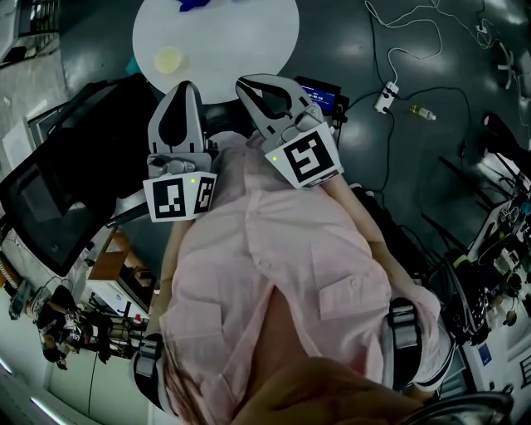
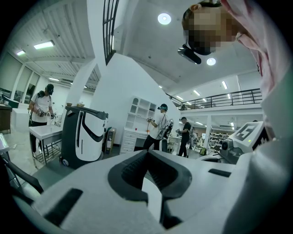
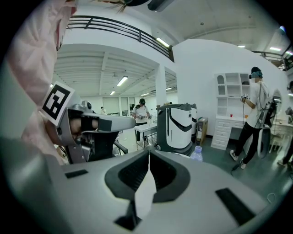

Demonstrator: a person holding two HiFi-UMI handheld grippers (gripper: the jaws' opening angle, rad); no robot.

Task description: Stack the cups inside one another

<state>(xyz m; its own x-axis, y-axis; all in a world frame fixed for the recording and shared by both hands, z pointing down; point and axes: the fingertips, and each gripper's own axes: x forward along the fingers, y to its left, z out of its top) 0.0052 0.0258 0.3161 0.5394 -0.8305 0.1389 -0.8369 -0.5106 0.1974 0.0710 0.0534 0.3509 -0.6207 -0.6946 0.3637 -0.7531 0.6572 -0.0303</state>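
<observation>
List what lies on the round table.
A pale yellow cup and a blue thing cut by the frame; the left gripper and right gripper cover the near table edge.

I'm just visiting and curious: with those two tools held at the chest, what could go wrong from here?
Loose cables cross the floor beside the white table; stepping closer could mean a trip. The left gripper and right gripper are both shut on nothing; unless opened first, they might knock the yellowish item on the table.

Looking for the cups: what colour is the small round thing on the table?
The round thing is pale yellow; the head view shows it best.
</observation>
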